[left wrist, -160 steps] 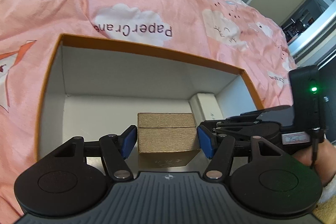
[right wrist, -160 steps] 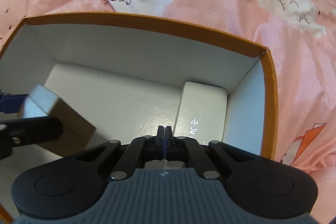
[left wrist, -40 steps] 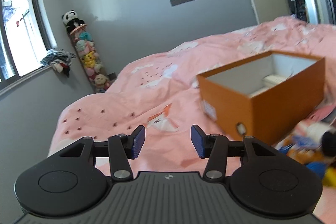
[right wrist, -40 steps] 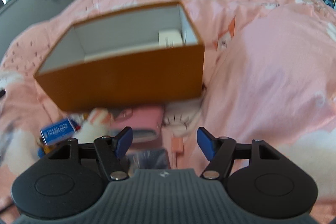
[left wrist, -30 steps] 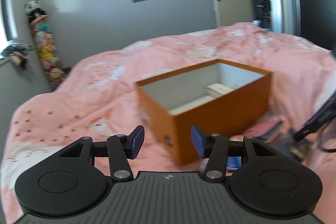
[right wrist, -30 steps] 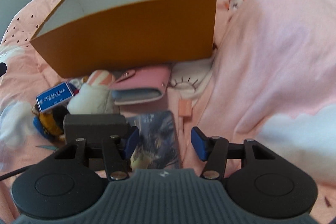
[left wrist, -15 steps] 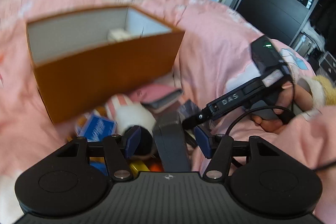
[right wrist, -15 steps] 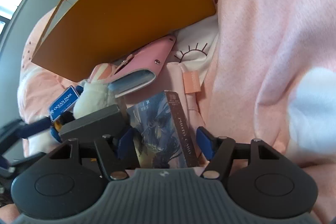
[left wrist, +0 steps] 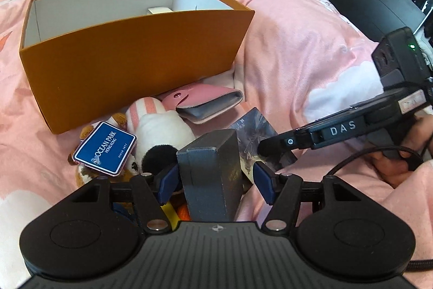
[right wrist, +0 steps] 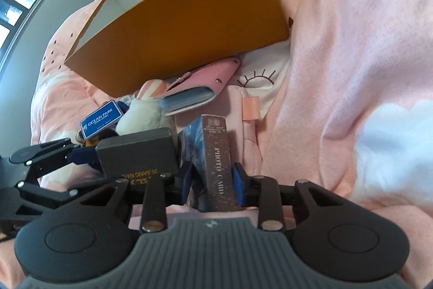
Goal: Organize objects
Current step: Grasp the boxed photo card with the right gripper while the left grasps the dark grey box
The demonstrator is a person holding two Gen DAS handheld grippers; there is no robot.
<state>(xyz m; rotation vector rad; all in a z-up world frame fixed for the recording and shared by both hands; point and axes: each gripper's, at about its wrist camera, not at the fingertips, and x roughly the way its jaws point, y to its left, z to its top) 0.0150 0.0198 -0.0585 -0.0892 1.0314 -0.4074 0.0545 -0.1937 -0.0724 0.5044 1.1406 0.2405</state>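
Note:
An open orange box (left wrist: 130, 50) stands on the pink bed; it also shows in the right wrist view (right wrist: 189, 18). In front of it lies a pile of objects. My left gripper (left wrist: 213, 178) is open, its pads on either side of a dark grey box (left wrist: 211, 175), with a gap on the right. My right gripper (right wrist: 212, 186) has closed to the sides of a photo card box (right wrist: 216, 161) standing on edge. The grey box shows in the right wrist view (right wrist: 138, 153) with the left fingers (right wrist: 84, 155) around it.
A pink wallet (left wrist: 208, 104), a white plush toy (left wrist: 159, 132) and a blue Ocean Park tag (left wrist: 105, 151) lie by the orange box. A small white box (left wrist: 159, 10) lies inside it. The pink duvet (left wrist: 297, 45) bulges on the right.
Both grippers have come down from the orange box to the pile. The left pads now flank the grey box; the right pads have closed in on the photo card box.

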